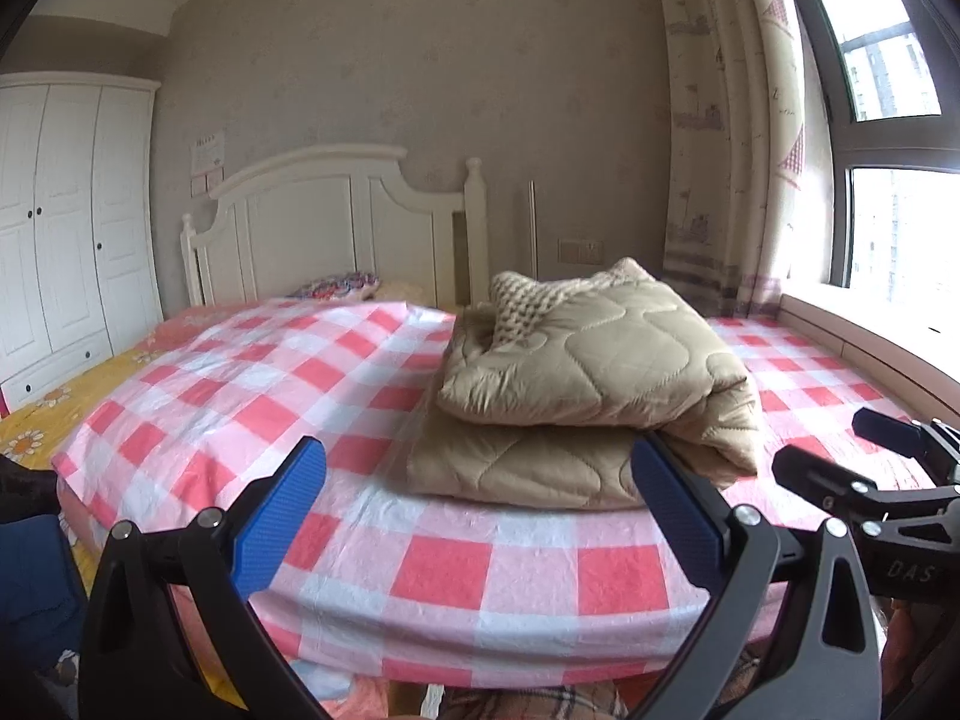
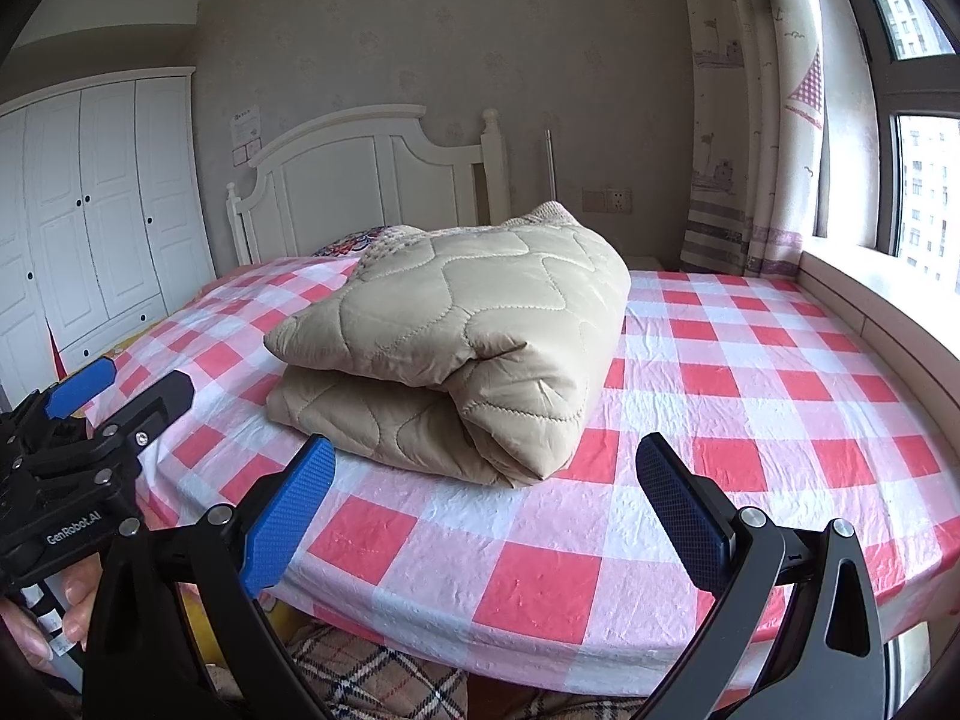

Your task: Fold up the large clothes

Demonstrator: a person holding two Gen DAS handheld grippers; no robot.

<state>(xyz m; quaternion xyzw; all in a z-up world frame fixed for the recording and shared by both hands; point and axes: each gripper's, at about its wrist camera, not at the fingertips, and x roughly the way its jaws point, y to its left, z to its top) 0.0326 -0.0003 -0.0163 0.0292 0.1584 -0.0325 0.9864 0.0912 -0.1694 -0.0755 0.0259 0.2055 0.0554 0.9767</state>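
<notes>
- On the checked bedspread (image 2: 750,372), near its front edge: tan quilted garment (image 2: 468,336) lying folded into a thick, doubled bundle, knit collar showing at the far end.
- Looking nearly finished; perhaps only tidying or squaring left.
- Just short of the garment: left gripper (image 1: 474,504) hovering, jaws spread wide, gripping nothing.
- Beside it, right gripper (image 2: 486,498) likewise gaping wide, empty, not touching the garment.

Beyond the right claw (image 2: 485,504), the folded quilted coat (image 2: 456,348) hides its own far side and most of the patterned pillow (image 2: 354,245) behind it. Left of that claw, the wall notice (image 2: 246,127) is too small to read.
</notes>
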